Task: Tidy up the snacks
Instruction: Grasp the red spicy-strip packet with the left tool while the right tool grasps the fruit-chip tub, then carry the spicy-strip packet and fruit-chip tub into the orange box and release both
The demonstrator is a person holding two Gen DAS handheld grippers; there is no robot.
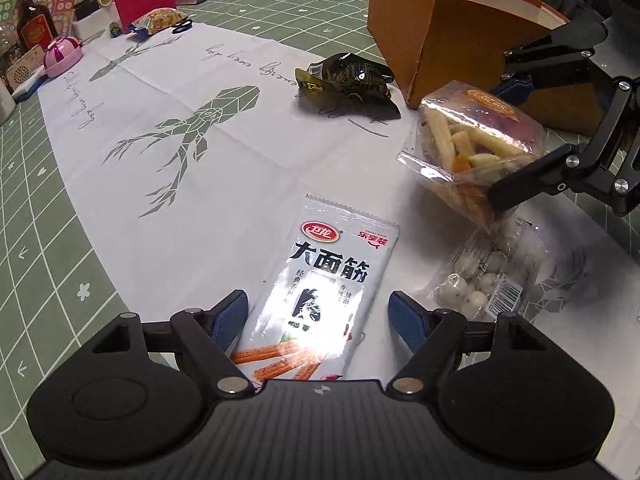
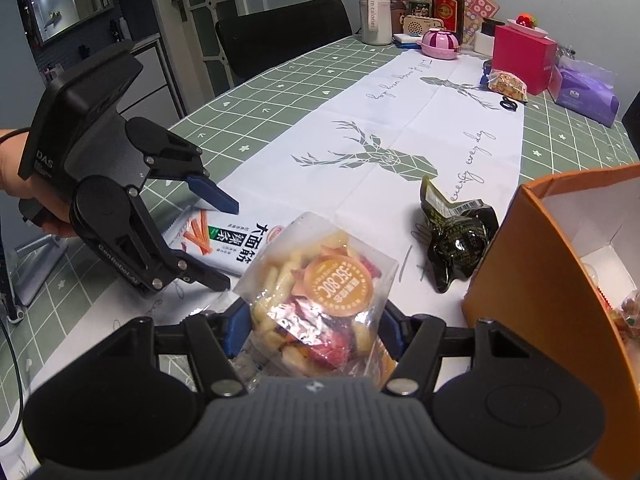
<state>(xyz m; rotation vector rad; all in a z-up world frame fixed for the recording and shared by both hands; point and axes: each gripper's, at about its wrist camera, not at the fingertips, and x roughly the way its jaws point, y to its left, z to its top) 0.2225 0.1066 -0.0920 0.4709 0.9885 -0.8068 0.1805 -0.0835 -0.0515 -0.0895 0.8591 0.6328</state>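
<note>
A white packet of spicy strips lies flat on the white runner, between the spread fingers of my left gripper; the blue pads stand clear of its edges. The right gripper is shut on a clear bag of vegetable crisps, held above the table beside the open orange box. The left wrist view shows that bag in the right gripper, over a clear bag of white balls. A dark green packet lies next to the box.
At the table's far end stand a pink box, a purple pack, a brown bottle, a pink round container, another snack bag and black scissors. A black chair stands behind the table. A snack lies inside the orange box.
</note>
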